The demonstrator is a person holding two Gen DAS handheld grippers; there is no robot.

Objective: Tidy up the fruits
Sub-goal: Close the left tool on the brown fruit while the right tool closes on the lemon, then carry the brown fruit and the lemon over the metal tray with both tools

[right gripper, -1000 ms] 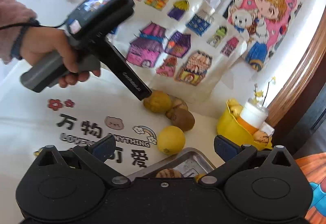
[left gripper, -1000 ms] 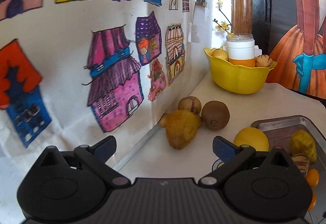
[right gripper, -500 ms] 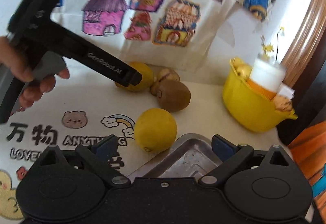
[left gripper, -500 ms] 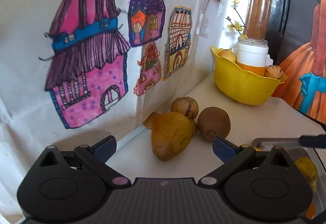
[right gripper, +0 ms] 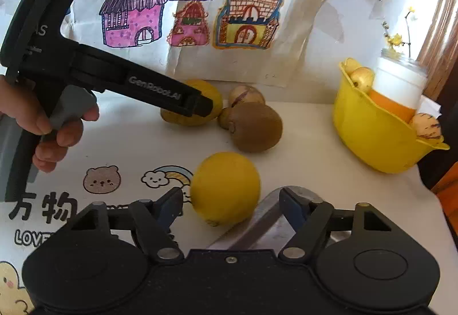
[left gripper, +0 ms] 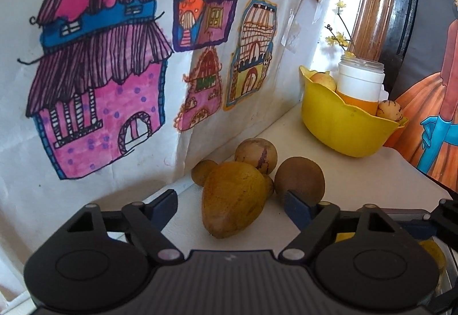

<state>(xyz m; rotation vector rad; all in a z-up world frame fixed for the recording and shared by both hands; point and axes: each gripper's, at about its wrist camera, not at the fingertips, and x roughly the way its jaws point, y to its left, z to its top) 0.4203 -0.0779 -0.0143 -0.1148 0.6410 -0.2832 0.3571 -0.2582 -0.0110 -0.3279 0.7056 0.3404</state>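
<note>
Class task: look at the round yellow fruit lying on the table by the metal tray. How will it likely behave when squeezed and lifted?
The round yellow fruit is ball-shaped with no flat side, so a nudge would probably roll it. Its smooth, curved skin may slip between narrow pads. The right hand-held gripper is closing around it and should grip across the widest part.

White surface point(right gripper: 300, 143): lemon point(right gripper: 225, 187) near, kiwi point(right gripper: 255, 126) and mango point(right gripper: 194, 103) far, yellow bowl point(right gripper: 377, 137) right, metal tray point(right gripper: 269, 217) near.
</note>
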